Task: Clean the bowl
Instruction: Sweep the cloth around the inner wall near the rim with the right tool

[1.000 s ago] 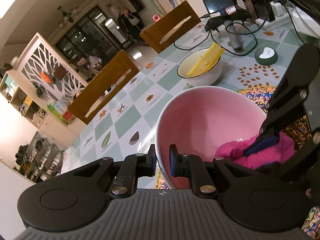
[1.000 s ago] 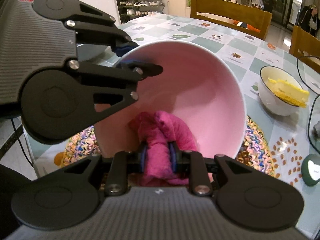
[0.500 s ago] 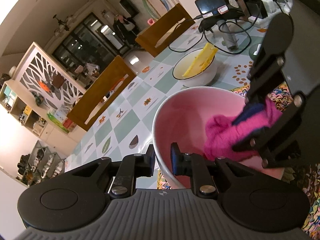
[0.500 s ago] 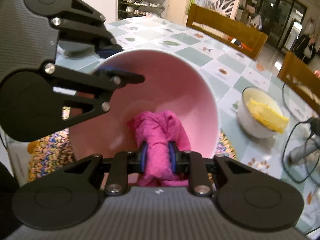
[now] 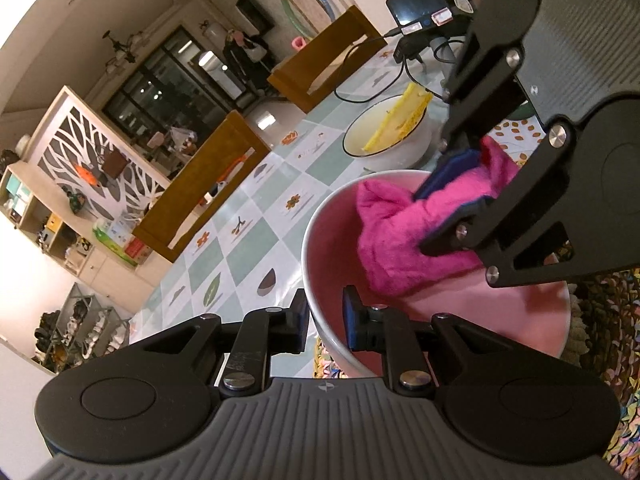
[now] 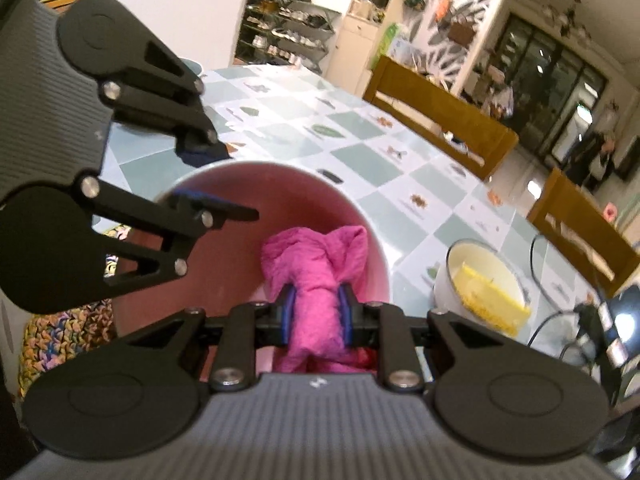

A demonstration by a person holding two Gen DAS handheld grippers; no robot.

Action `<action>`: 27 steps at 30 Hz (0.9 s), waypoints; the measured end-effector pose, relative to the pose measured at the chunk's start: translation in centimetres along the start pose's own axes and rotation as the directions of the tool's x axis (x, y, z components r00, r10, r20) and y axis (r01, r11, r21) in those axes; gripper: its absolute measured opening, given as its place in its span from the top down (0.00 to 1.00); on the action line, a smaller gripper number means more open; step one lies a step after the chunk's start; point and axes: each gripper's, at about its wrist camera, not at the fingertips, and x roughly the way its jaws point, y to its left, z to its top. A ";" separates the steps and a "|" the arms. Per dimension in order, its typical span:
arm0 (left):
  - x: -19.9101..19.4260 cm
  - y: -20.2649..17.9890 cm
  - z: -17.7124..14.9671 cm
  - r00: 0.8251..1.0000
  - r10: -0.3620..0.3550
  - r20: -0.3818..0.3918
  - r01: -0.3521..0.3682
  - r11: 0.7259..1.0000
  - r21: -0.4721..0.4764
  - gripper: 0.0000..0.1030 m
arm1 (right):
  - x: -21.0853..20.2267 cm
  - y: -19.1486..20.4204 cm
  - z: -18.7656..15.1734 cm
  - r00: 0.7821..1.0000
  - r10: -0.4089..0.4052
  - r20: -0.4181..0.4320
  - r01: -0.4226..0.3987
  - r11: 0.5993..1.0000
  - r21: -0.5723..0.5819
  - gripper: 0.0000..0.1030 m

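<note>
A pink bowl (image 5: 440,312) with a white outside is tilted over a braided mat. My left gripper (image 5: 326,316) is shut on its near rim, one finger inside and one outside. My right gripper (image 6: 318,312) is shut on a magenta cloth (image 6: 316,276), whose bunched end rests against the bowl's (image 6: 304,200) far inner wall near the rim. In the left wrist view the cloth (image 5: 404,236) and the right gripper (image 5: 452,196) sit high at the bowl's upper right edge. In the right wrist view the left gripper (image 6: 204,184) grips the rim at the upper left.
A white bowl (image 5: 390,136) holding a yellow sponge (image 5: 400,118) stands behind the pink bowl on the checked tablecloth (image 5: 248,216). A multicoloured braided mat (image 6: 52,344) lies underneath. Cables and a phone stand (image 5: 424,12) are at the far right; wooden chairs (image 5: 200,184) line the table.
The right gripper has drawn the cloth up from the bowl's bottom along the inner wall to the far rim. The left gripper keeps its hold on the rim.
</note>
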 end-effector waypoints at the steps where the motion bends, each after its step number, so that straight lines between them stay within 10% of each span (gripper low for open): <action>1: 0.0 0.0 0.0 1.000 -0.001 0.000 0.001 1.000 -0.001 0.81 | -0.1 0.1 0.2 1.000 -0.002 0.012 0.002 1.000 -0.019 0.77; 27: 1.2 1.1 0.6 1.000 0.003 0.003 -0.004 1.000 0.012 0.79 | 1.9 0.0 -1.0 0.991 0.011 -0.130 -0.015 0.999 -0.034 0.77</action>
